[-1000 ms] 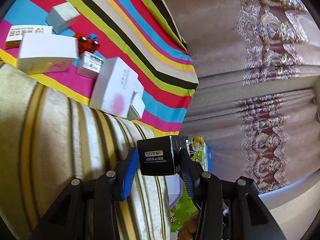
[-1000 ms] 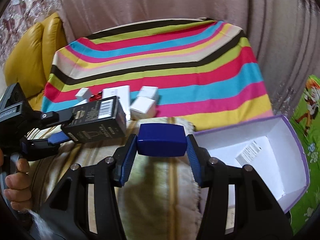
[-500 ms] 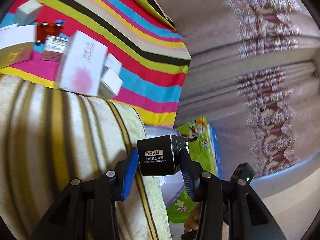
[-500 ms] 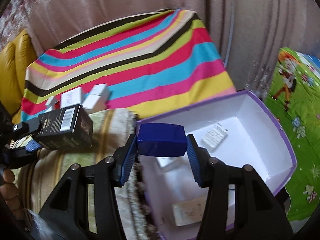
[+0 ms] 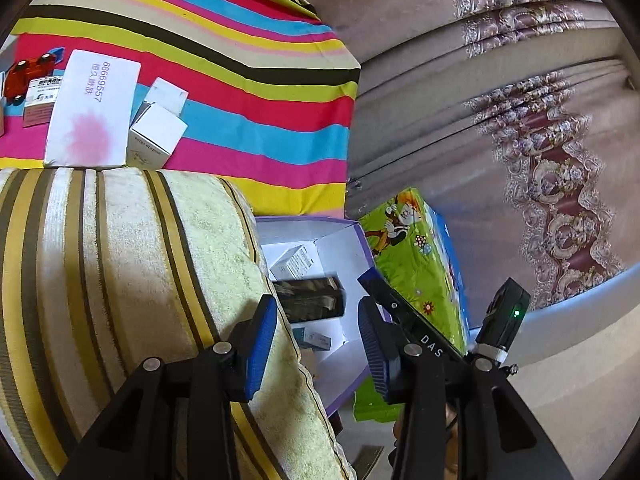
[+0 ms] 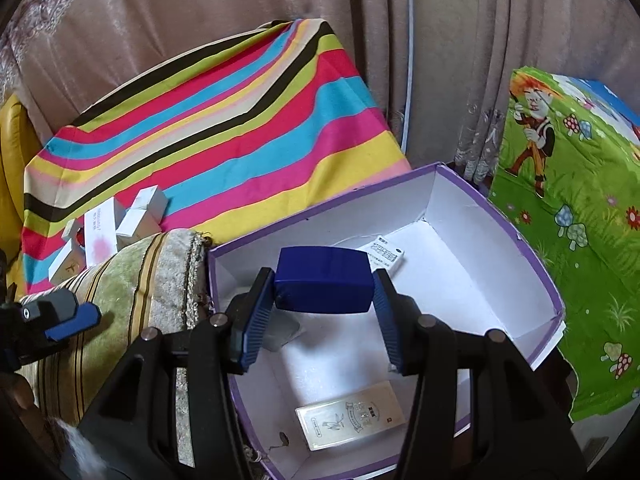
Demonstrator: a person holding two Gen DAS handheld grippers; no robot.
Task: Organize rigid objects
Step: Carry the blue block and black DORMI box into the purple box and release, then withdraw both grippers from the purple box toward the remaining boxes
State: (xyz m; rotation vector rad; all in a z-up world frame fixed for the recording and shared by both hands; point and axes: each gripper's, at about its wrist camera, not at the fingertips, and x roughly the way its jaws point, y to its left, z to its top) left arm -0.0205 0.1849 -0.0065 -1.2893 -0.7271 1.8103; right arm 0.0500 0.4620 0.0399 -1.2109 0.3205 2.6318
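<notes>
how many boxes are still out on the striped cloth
6: a big pink-blotched box, two small white boxes right of it, a labelled box left of it, and two more white boxes further left in the right wrist view. The cushion may hide others.

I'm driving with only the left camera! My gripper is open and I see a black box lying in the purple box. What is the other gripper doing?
Observer: The right gripper is shut on a dark blue box, held above the purple box.
Operator: Is there stuff in there I can't see?
Observer: Yes, a flat silver pack lies on the floor at the near end.
Operator: What's past the far side of the stripy cloth?
Observer: A yellow armchair stands right beside the stripy cloth.
</notes>
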